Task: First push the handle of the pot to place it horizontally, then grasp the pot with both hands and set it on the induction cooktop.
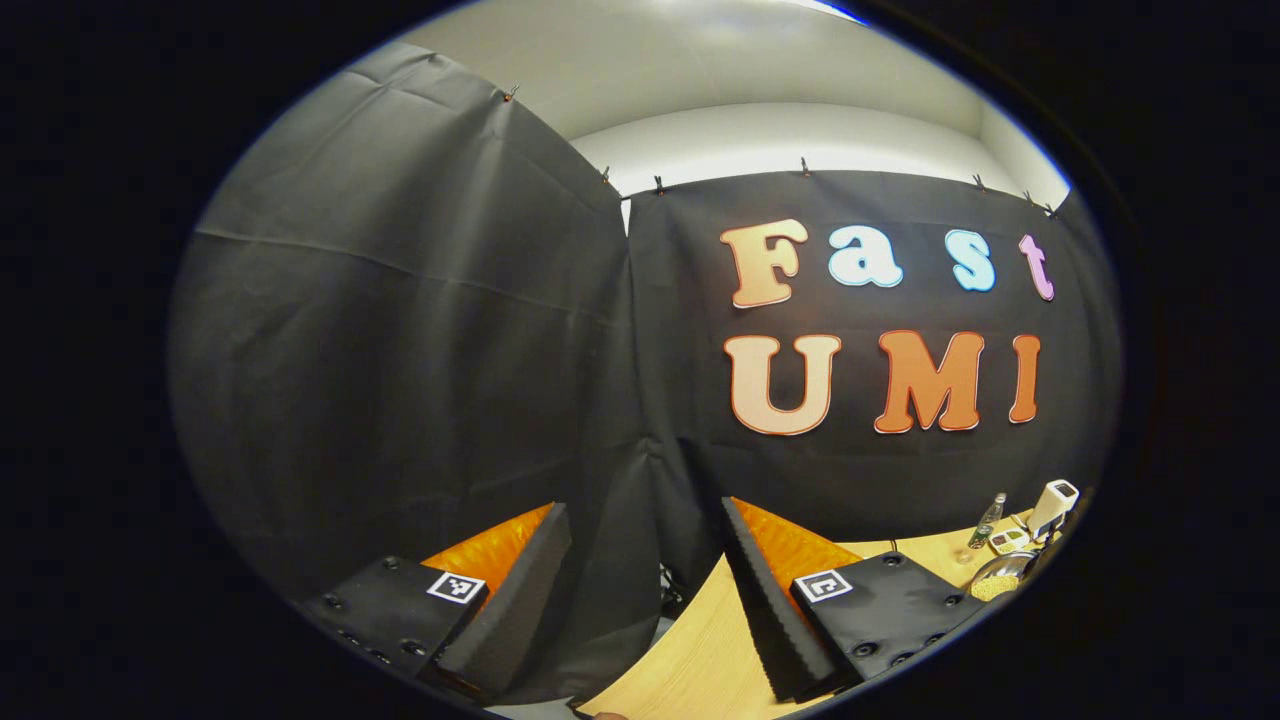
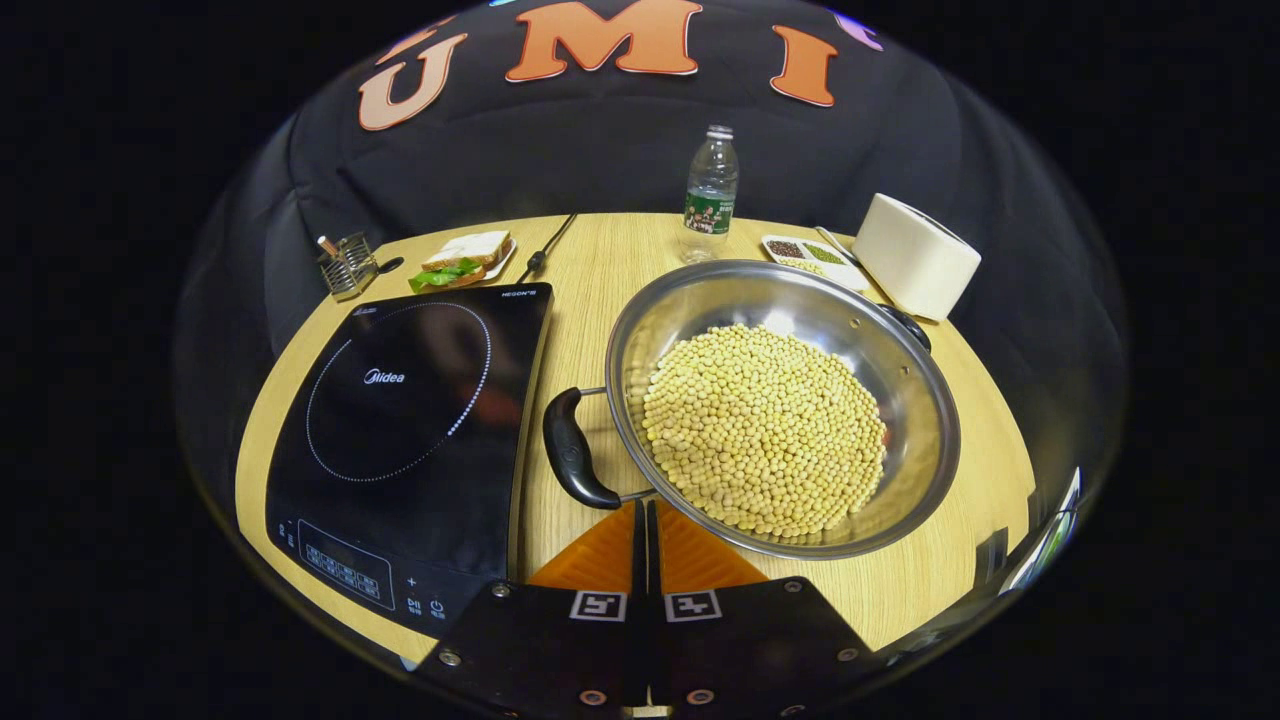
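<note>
In the right gripper view a steel pot [image 2: 905, 400] full of yellow soybeans stands on the wooden table [image 2: 585, 300], right of the black induction cooktop [image 2: 410, 430]. Its black handle [image 2: 568, 450] points left toward the cooktop; a second handle [image 2: 908, 325] sits on the far right rim. My right gripper [image 2: 645, 510] is shut with nothing between its fingers, its tips just below the near handle's lower end and the pot's near rim. My left gripper [image 1: 640, 590] is open, raised off the table's left edge and facing the cloth wall; the pot [image 1: 1000, 572] lies far to its right.
Behind the pot stand a water bottle [image 2: 712, 195], a white roll-shaped object [image 2: 915, 255] and a small tray of beans [image 2: 805, 252]. A sandwich on a plate [image 2: 465, 258] and a wire holder [image 2: 348, 265] sit behind the cooktop.
</note>
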{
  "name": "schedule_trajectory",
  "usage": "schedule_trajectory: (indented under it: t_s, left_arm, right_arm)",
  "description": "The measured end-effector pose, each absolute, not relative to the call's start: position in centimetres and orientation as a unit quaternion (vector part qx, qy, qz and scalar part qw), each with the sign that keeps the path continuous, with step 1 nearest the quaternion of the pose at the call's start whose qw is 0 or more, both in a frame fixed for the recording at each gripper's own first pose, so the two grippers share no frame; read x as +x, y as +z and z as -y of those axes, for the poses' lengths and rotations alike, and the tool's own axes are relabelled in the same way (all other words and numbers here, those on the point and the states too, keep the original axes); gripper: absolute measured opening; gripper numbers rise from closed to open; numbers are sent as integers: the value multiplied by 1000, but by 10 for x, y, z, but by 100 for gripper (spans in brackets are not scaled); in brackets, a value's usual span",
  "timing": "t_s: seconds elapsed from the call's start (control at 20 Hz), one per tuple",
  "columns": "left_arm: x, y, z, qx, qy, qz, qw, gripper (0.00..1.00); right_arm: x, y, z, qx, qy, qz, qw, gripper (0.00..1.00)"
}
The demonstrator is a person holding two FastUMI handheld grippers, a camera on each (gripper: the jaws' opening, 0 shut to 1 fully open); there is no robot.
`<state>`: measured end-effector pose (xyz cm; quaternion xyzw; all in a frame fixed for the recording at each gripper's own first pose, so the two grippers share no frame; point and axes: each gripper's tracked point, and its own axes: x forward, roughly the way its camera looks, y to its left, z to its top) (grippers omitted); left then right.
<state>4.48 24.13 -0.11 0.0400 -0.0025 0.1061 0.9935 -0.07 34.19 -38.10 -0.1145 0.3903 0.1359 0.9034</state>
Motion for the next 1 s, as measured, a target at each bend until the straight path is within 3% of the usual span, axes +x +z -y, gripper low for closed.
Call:
schedule_trajectory:
  t_s: [1.0]
  left_arm:
    - [56, -22, -245, 40, 99, -11, 994, 97]
  right_arm:
    - [32, -390, -385, -91, 139, -394, 904, 0]
